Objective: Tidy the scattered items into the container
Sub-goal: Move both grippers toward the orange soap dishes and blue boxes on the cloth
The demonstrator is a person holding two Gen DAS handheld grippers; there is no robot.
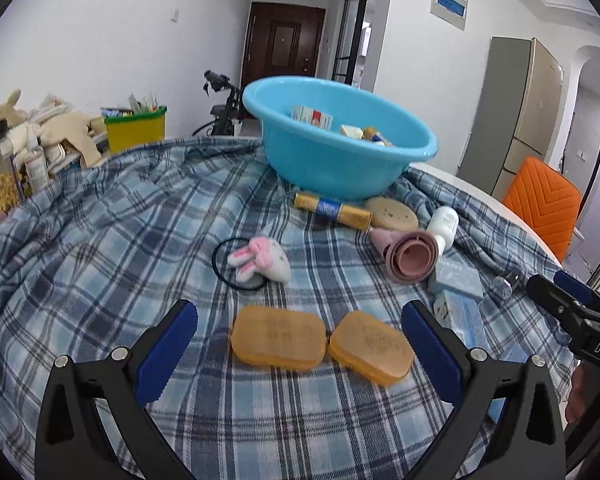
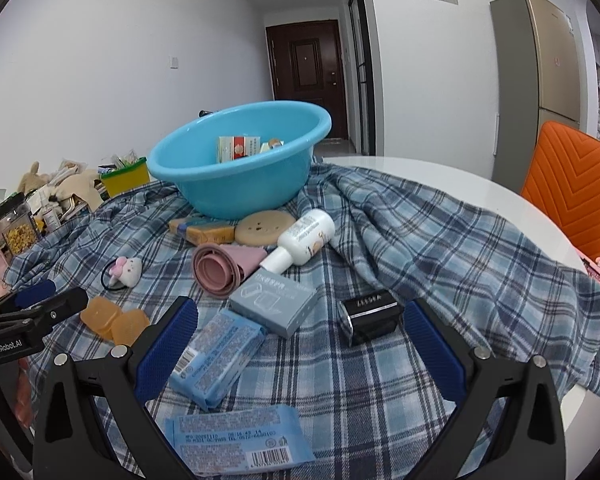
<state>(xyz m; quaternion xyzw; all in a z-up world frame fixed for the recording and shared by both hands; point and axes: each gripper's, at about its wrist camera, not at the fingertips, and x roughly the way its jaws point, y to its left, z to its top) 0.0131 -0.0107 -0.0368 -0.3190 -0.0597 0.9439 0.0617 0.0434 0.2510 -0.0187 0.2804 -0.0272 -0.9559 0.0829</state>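
- The blue basin (image 1: pixel 340 148) stands at the far side of the plaid cloth (image 1: pixel 120 220), tilted slightly. I see small boxes (image 1: pixel 312 117) and other packets already inside it.
- Just near of the basin lie a gold-and-blue tube (image 1: pixel 332 211) and a tan round disc (image 1: pixel 392 213), touching or nearly touching the basin's base.
- Near of those, a white bottle (image 2: pixel 304 240) lies on its side with its neck beside a rolled pink sheet (image 2: pixel 224 270).
- A bunny hair tie (image 1: pixel 260 262) with a black elastic loop lies left of the pink roll, apart from it.
- Two amber soap bars (image 1: pixel 278 336) lie side by side, touching at one corner, directly between the fingers of my left gripper (image 1: pixel 300 344).
- The left gripper's jaws stand wide apart and grip nothing; it hovers above the cloth.
- In the right wrist view, a grey-blue box (image 2: pixel 274 304) lies near of the pink roll, with a blue wrapped packet (image 2: pixel 216 356) overlapping its near left corner.
- A second flat blue packet (image 2: pixel 236 438) lies nearest to the camera, barcode side up.
- A small black box (image 2: pixel 370 312) sits right of the grey-blue box, apart from it, just inside the right finger.
- My right gripper (image 2: pixel 300 344) is also spread wide, empty, with the blue packets and black box between its fingers.
- An orange chair (image 2: pixel 572 196) stands at the far right of the white table (image 2: pixel 440 176).
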